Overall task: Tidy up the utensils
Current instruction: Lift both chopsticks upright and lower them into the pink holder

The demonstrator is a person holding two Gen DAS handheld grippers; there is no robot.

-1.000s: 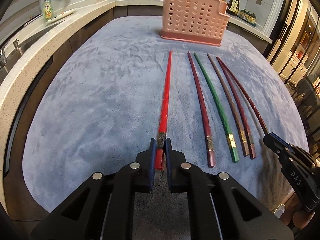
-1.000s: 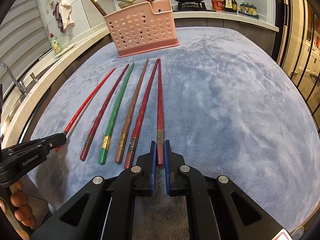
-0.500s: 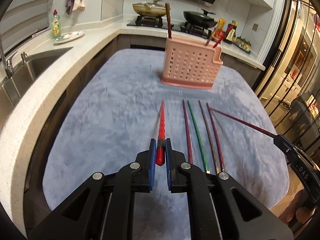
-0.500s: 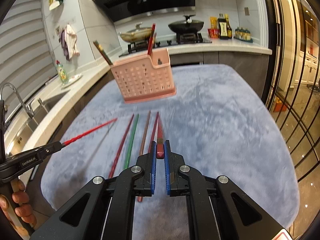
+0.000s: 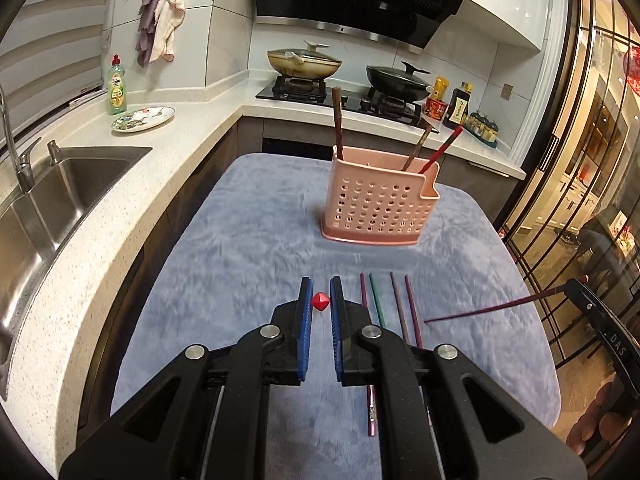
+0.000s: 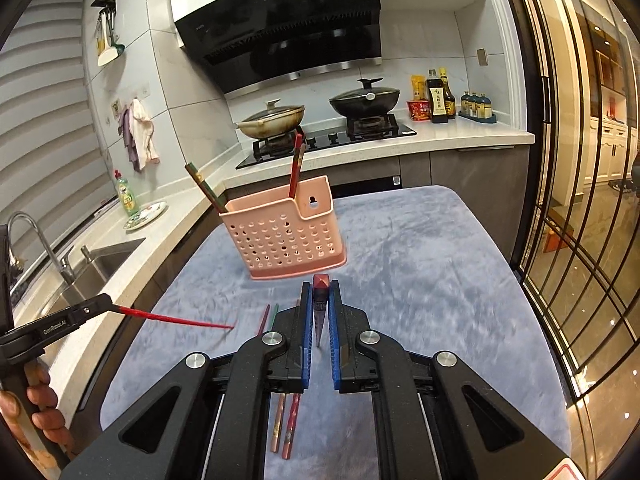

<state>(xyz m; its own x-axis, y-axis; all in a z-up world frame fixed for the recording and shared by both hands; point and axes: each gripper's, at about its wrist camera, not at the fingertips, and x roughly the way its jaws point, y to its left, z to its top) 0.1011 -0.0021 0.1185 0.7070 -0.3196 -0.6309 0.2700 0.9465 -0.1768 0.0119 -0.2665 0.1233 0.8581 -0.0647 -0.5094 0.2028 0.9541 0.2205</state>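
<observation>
My left gripper [image 5: 320,302] is shut on a bright red chopstick [image 5: 320,301], held above the blue cloth and seen end-on; from the right wrist view it [image 6: 176,319] slants down from that gripper [image 6: 105,305]. My right gripper [image 6: 320,292] is shut on a dark red chopstick [image 6: 319,312], tip hanging down; it also shows in the left wrist view [image 5: 496,306]. A pink perforated utensil holder [image 5: 378,196] stands at the far end of the cloth with three chopsticks in it. Several chopsticks [image 5: 394,304] lie side by side on the cloth below the grippers.
The table carries a blue-grey cloth [image 5: 248,240]. A counter with a steel sink [image 5: 60,184], a tap, a dish-soap bottle [image 5: 117,88] and a plate runs along the left. A stove with two pans [image 6: 320,114] is behind. Glass doors [image 6: 580,200] stand to the right.
Both grippers have lifted their chopsticks off the cloth and risen well above the table. The held chopsticks now tilt downward; the rest lie where they were.
</observation>
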